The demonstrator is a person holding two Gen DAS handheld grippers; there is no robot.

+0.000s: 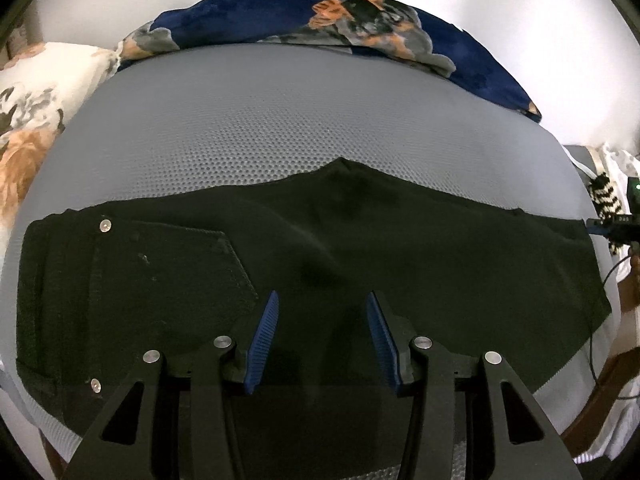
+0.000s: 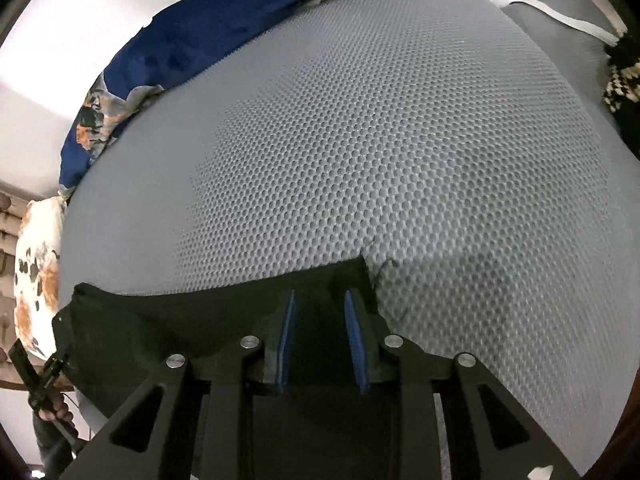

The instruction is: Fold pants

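Observation:
Black pants (image 1: 320,248) lie folded lengthwise across the grey mesh mattress (image 1: 260,120), waistband and back pocket at the left, leg end at the right. My left gripper (image 1: 322,300) is open above the middle of the pants, near their front edge. In the right wrist view the pants' leg end (image 2: 192,316) lies at the lower left. My right gripper (image 2: 320,298) is open, its fingers over the corner of the leg end. The right gripper also shows in the left wrist view (image 1: 612,230) at the pants' far right end.
A navy patterned blanket (image 1: 400,32) lies along the mattress's far edge by the white wall. A floral pillow (image 1: 32,120) sits at the left. A black-and-white striped item (image 1: 608,200) and a cable lie at the right. Bare mattress (image 2: 380,140) stretches beyond the pants.

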